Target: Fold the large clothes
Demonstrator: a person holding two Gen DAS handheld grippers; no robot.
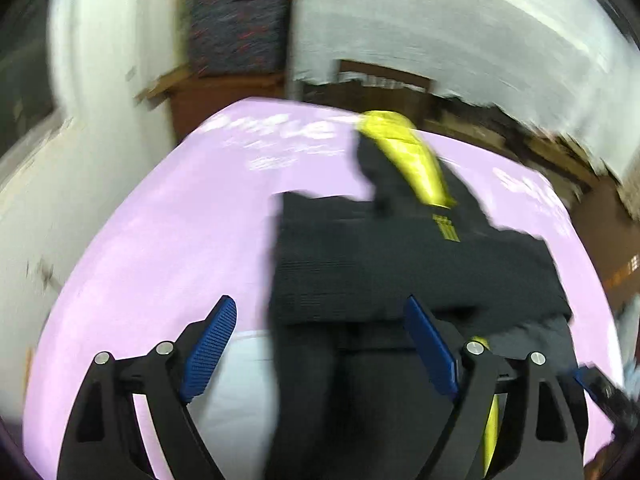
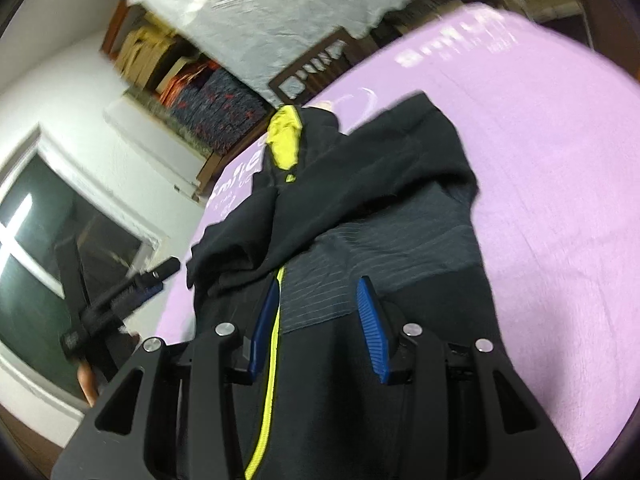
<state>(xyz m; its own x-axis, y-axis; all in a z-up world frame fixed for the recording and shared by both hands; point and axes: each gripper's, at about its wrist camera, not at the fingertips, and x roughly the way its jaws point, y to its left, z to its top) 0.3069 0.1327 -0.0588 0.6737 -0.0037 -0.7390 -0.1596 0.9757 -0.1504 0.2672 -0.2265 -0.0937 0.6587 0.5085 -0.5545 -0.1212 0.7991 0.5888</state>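
Observation:
A black jacket [image 1: 400,260] with a yellow hood lining [image 1: 408,160] lies folded over on a lilac-covered table [image 1: 160,240]. My left gripper [image 1: 320,304] hovers at its near left edge, jaws wide open, nothing pressed by the pads. In the right wrist view the jacket [image 2: 360,184] stretches away, hood lining [image 2: 286,144] at the far end. My right gripper [image 2: 318,284] stands half open over its grey striped panel and yellow zip [image 2: 272,360]. The ribbed faces of its pads are bare. The left gripper's body [image 2: 120,300] shows at the table's left side.
Shelves with stacked patterned fabrics [image 1: 236,32] and a white plastic sheet [image 1: 440,20] stand behind the table. A dark window [image 2: 48,260] sits in the white wall at left. The lilac cover [image 2: 560,160] spreads wide to the right of the jacket.

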